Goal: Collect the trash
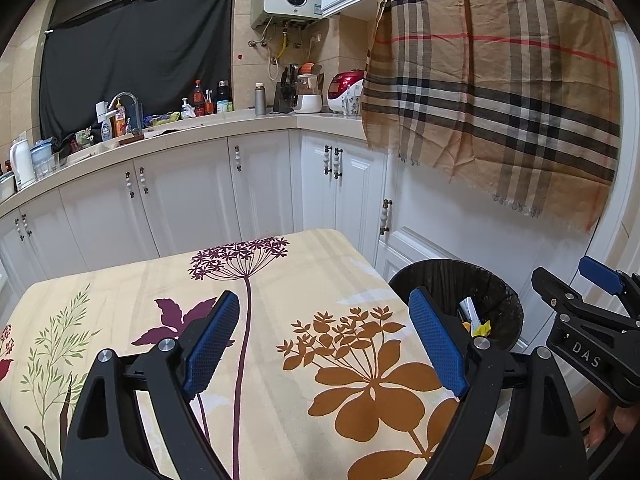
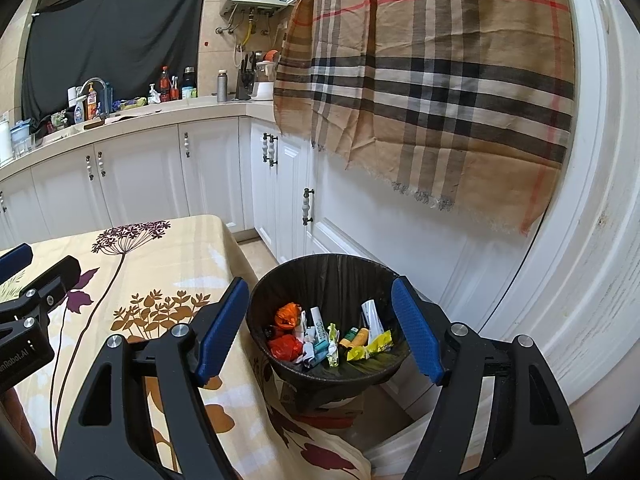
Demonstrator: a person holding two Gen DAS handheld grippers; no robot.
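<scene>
In a kitchen corner: table (image 1: 280,280) under a floral cloth, white cabinets (image 1: 192,196) behind, cluttered counter (image 1: 200,124) with sink tap. Left gripper (image 1: 324,340) over the tabletop, jaws spread wide, nothing between them. Right gripper (image 2: 318,330) spread too, empty, hanging above the black bin (image 2: 332,276) just off the table's right edge. Trash (image 2: 328,340) sits in the bin bottom: orange and red wrappers, yellow-green packets, white tubes. Plaid cloth (image 2: 440,80) hangs down over the cabinet behind the bin, clear of its rim. No trash visible on the cloth.
</scene>
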